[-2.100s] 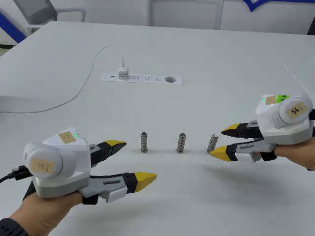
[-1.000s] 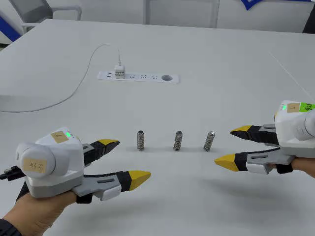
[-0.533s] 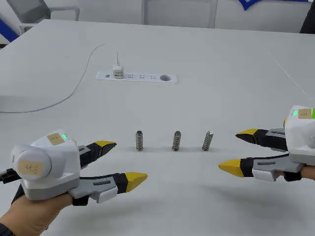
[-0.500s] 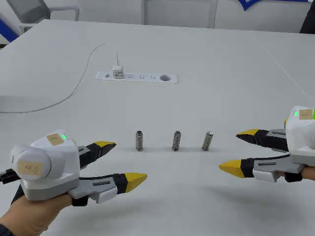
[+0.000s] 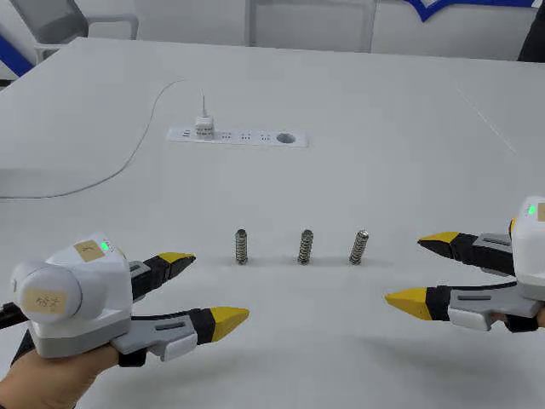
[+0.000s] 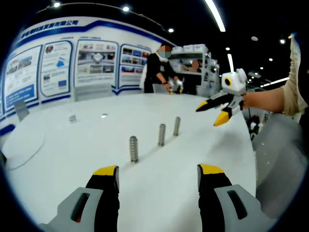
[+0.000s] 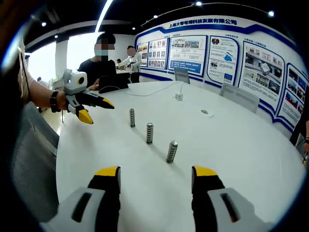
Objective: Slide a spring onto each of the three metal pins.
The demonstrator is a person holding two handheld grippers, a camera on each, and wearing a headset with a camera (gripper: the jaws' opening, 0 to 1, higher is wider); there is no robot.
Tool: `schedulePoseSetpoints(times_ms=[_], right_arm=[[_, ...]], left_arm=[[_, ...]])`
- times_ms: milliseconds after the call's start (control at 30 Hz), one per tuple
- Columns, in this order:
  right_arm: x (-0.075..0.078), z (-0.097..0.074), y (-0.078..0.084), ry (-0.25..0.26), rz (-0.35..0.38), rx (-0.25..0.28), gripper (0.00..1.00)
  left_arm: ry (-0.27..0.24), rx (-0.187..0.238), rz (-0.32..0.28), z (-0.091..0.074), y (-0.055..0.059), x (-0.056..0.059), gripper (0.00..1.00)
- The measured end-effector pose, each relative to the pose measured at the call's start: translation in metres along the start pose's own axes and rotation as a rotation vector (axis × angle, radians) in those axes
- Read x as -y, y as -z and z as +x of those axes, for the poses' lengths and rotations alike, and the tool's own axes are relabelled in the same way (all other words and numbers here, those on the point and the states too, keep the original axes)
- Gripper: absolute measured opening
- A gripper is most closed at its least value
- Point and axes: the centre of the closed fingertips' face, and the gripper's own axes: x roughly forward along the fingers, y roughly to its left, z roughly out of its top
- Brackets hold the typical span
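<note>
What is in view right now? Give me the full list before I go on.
pins with springs: three, silver, upright in a row mid-table
power strip: one, white, beyond the pins
plug with cable: one, white, in the strip's left end, cable trailing left
table: one, white, under everything
chairs: two, grey, at the table's far edge
people: two, one in black, standing past the table
left tongs: one, white body, yellow tips, open and empty, left of the pins
right tongs: one, same colours, open and empty, right of the pins
</note>
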Motion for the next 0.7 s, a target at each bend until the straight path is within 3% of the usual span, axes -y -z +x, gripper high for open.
schedulePoseSetpoints(times_ms=[700], right_arm=[[-0.0039,-0.003,0.0021,0.008,0.021,0.027,0.62]], left_arm=[[-0.004,-0.002,0.001,0.0003,-0.0002,-0.0011,0.67]])
